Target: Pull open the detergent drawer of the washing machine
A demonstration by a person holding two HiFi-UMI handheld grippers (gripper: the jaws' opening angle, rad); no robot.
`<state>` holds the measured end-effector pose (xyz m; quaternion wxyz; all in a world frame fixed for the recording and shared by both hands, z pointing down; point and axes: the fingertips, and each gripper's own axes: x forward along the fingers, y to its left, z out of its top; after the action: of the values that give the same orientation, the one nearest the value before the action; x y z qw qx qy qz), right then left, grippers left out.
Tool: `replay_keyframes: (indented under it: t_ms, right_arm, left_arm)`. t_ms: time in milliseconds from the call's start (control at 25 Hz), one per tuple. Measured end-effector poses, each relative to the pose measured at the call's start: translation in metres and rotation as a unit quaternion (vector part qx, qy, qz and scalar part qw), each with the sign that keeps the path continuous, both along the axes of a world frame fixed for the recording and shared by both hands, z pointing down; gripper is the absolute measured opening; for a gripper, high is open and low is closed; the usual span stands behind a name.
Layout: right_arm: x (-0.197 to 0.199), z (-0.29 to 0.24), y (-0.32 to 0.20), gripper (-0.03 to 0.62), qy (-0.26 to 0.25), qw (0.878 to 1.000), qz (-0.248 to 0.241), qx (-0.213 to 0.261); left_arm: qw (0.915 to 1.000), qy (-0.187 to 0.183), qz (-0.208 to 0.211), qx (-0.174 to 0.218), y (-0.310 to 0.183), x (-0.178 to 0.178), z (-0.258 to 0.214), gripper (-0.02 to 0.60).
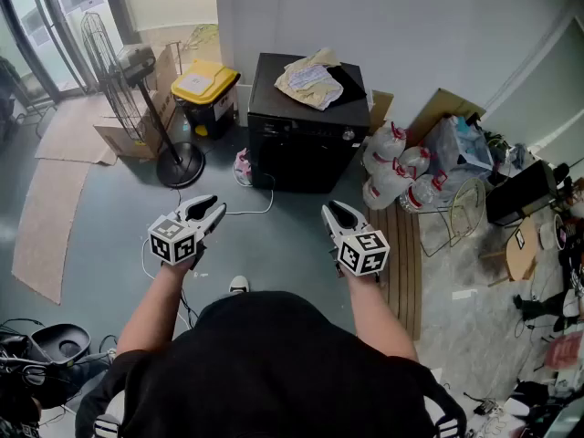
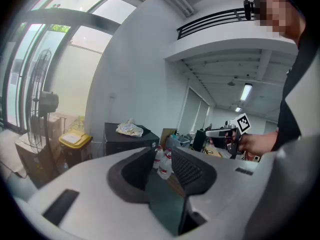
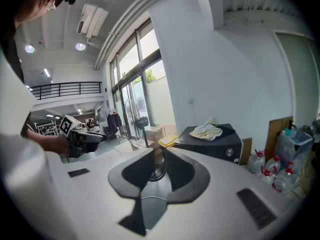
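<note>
Keeping fingers (image 2: 190, 170) of left gripper (image 1: 212, 208) slightly apart, right gripper (image 1: 334, 212) narrower, both empty; standing well short of washing machine (image 1: 306, 126) by the wall (image 1: 411, 26); judging drawer light, stiff, best hooked at its front lip.

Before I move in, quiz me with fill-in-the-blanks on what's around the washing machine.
In the head view, the standing fan stands to the washing machine's ____.
The storage bin beside the machine has a ____ lid.
The left claw and the right claw each hold ____.
Missing: left; yellow; nothing.
</note>
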<state>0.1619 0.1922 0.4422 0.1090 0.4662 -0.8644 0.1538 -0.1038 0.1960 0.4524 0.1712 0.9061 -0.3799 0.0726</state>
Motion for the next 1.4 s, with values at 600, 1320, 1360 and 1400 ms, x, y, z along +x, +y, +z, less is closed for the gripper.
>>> replay_keyframes:
  t_ms: [600, 1320, 1360, 1400]
  right_arm:
    - [0.014, -0.011, 0.04, 0.067, -0.019, 1.0, -0.009, 0.018]
    - [-0.009, 0.025, 0.012, 0.052, 0.018, 1.0, 0.0, -0.015]
    - [-0.01, 0.027, 0.008, 0.053, 0.021, 1.0, 0.003, -0.017]
    - [-0.011, 0.028, 0.002, 0.052, 0.024, 1.0, 0.005, -0.019]
  left_arm:
    - [0.9998, -0.013, 0.001, -0.016, 0.044, 0.024, 0.001, 0.132]
    - [0.999, 0.002, 0.003, -0.044, 0.014, 0.002, 0.034, 0.132]
    - [0.999, 0.002, 0.007, -0.044, 0.008, 0.001, 0.035, 0.132]
    - [0.9989, 0.003, 0.01, -0.045, 0.0, 0.0, 0.036, 0.132]
